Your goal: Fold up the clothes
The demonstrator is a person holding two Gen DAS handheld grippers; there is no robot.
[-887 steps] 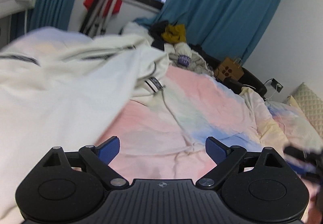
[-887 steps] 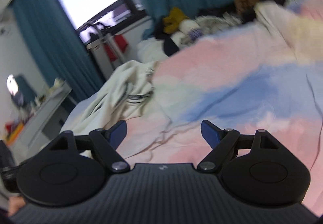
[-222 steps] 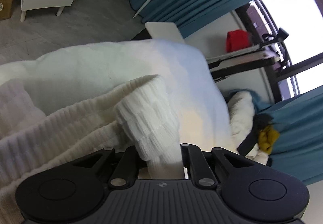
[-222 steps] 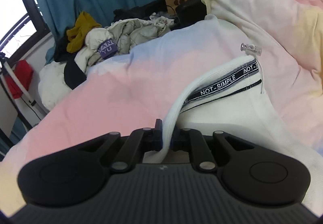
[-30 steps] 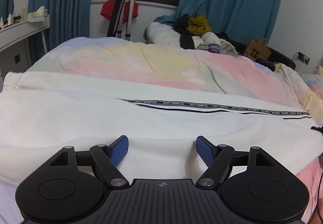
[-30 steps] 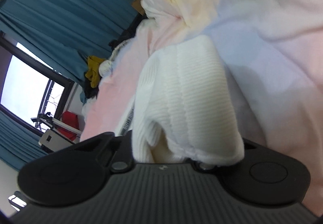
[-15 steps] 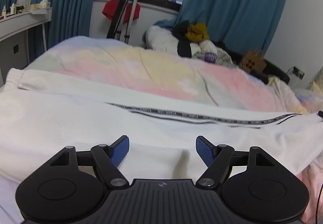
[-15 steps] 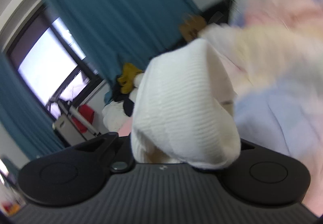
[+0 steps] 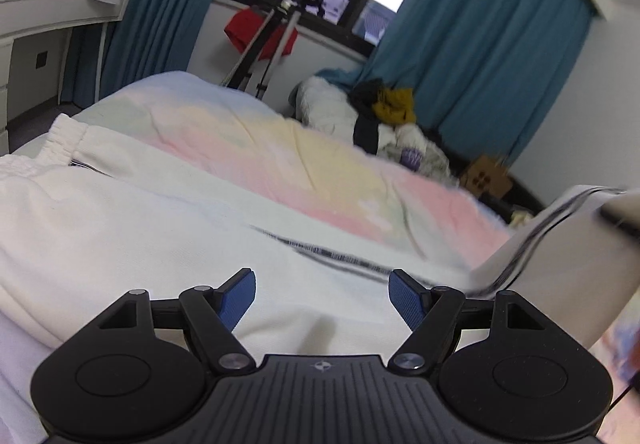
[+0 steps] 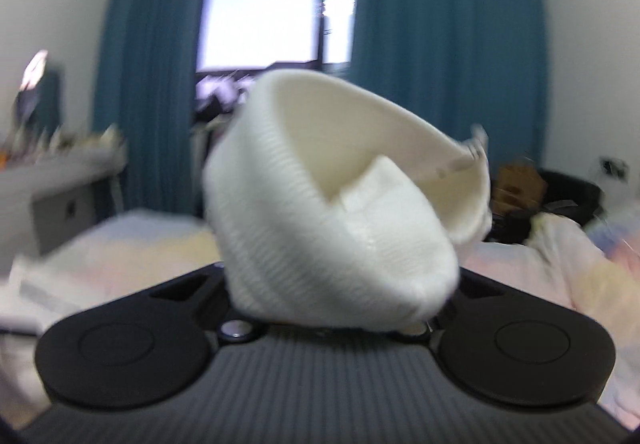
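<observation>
- The left gripper (image 9: 322,290) hangs low over the white trousers (image 9: 120,228), its blue pads (image 9: 237,296) set wide apart with only flat cloth showing beyond the gap; nothing is pinched between them. The jaws have just been opening a little further.
- The white trousers lie spread across the bed (image 9: 288,148), which wears a pastel cover of pink, yellow and pale blue; the gathered elastic waistband (image 9: 66,132) sits at the left end, near the bed's edge.
- A black-and-white lettered stripe (image 9: 332,254) runs along the leg toward the right; at the right edge of the left wrist view the leg lifts off the bed in a blurred white sweep (image 9: 552,244) — raised, not lying flat.
- The right gripper (image 10: 326,324) is clamped tight on the ribbed cuff (image 10: 320,212) of the trousers; the cuff bulges up and forward over the jaws, hiding the fingertips, its open mouth turned upward.
- The right wrist view is smeared with motion; behind the cuff stand teal curtains (image 10: 440,44) and a bright window (image 10: 260,16).
- In the left wrist view a heap of clothes (image 9: 384,116) lies beyond the far side of the bed — a mustard piece on top; a red cloth (image 9: 248,28) hangs on a stand under the window, and a brown paper bag (image 9: 486,176) sits to the right of the heap.
</observation>
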